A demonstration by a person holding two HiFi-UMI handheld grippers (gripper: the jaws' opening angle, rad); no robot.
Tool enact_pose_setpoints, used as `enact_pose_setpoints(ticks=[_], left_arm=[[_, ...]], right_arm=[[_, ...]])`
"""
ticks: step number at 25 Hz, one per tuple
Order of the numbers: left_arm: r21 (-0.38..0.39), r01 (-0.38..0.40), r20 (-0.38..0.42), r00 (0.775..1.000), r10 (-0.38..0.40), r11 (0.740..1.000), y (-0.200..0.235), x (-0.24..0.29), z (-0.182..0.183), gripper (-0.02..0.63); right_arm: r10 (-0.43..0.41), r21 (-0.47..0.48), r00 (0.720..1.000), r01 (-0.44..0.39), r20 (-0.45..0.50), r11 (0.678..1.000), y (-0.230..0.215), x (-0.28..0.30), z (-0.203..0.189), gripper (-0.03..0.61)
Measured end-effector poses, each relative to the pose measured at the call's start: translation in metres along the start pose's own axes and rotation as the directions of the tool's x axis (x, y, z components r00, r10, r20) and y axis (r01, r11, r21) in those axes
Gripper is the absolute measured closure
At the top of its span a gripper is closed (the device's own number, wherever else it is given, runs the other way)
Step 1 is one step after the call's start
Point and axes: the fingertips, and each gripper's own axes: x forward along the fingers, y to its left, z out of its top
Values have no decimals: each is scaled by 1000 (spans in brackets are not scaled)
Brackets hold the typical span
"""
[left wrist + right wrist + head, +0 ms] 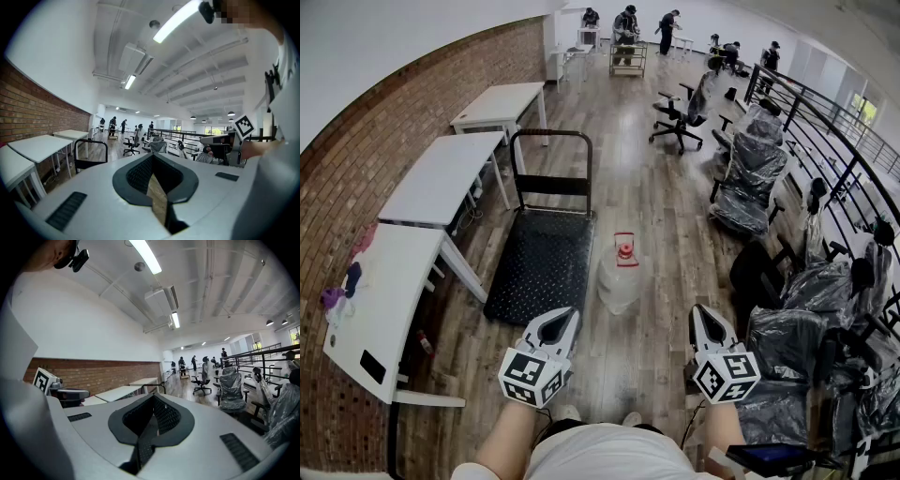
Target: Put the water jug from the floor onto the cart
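The water jug point(621, 275), clear plastic with a red cap and red handle, stands upright on the wooden floor. Just left of it is the flat cart point(539, 267), with a bare black deck and an upright handle at its far end. My left gripper point(565, 317) hovers above the floor short of the jug, near the cart's front corner. Its jaws are shut with nothing in them. My right gripper point(703, 314) hangs to the jug's right, also shut and empty. The left gripper view shows the left gripper point(152, 157) and the cart handle point(89, 150). The jug is hidden in both gripper views.
White tables point(441, 178) line the brick wall on the left. Plastic-wrapped office chairs point(750, 178) crowd the right side beside a black railing point(825, 141). A black swivel chair point(680, 117) stands beyond the cart. People work at the far end of the room point(628, 28).
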Motion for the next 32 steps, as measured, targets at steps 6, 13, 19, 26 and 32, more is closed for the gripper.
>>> enact_pose_setpoints(ticks=[6, 13, 19, 26, 32], left_arm=[[11, -11, 2, 1000, 11, 1000, -11, 6, 2, 614], [41, -49, 4, 999, 49, 998, -35, 20, 7, 614], [53, -88, 5, 996, 88, 995, -59, 28, 4, 614], [44, -84, -10, 996, 84, 996, -73, 45, -6, 614], [27, -75, -2, 997, 75, 997, -64, 69, -9, 614]], right_arm=[[3, 11, 1000, -3, 3, 1000, -14, -6, -2, 577], [26, 17, 1000, -26, 11, 999, -45, -18, -6, 577], [61, 19, 998, -61, -3, 998, -70, -29, -16, 575], [76, 12, 997, -76, -24, 997, -85, -27, -26, 575], [54, 3, 998, -54, -38, 999, -102, -16, -26, 577]])
